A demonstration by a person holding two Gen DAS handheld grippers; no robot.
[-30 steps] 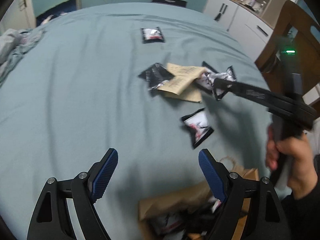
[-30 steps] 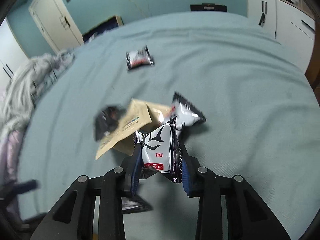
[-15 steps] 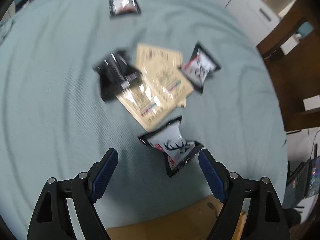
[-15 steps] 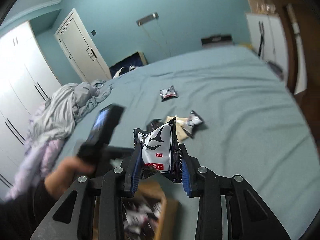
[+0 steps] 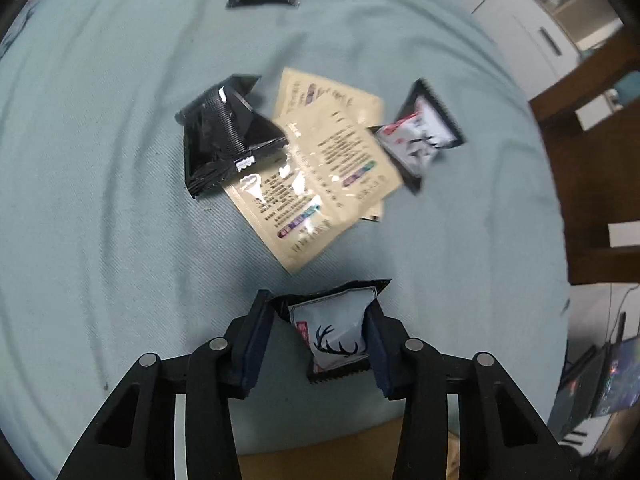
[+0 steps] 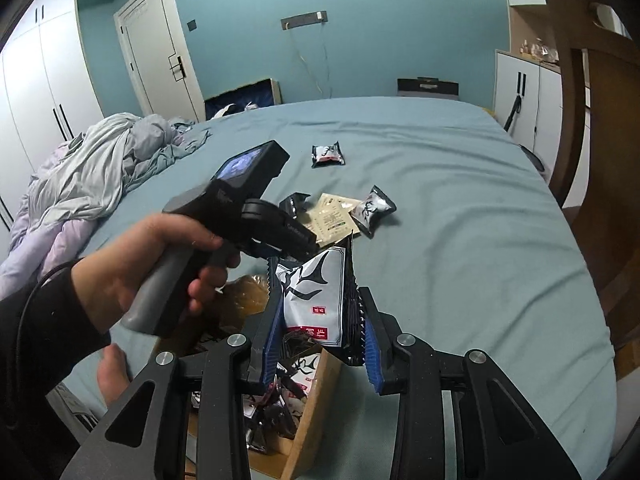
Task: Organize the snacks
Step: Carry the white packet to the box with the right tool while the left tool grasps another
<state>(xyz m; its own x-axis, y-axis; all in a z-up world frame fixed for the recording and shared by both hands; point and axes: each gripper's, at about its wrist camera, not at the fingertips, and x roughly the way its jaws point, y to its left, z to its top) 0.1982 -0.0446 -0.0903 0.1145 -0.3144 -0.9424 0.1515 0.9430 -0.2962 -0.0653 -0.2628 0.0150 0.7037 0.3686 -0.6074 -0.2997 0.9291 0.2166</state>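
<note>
1. A white antler packet is showing a black antler print and black crimped edges.
2. Teal bedsheet is lying plain.
3. Tan sachets are carrying dark text.
4. Gripper pads are showing blue.

Honestly nothing here reads cleanly. The tan packet ahead of the left fingers is covered in small print, way too blurred to make out. The snack pouch pinched between the right fingers has red labels with white characters, illegible. The antler-logo pouch between the left fingers has no readable words.
</note>
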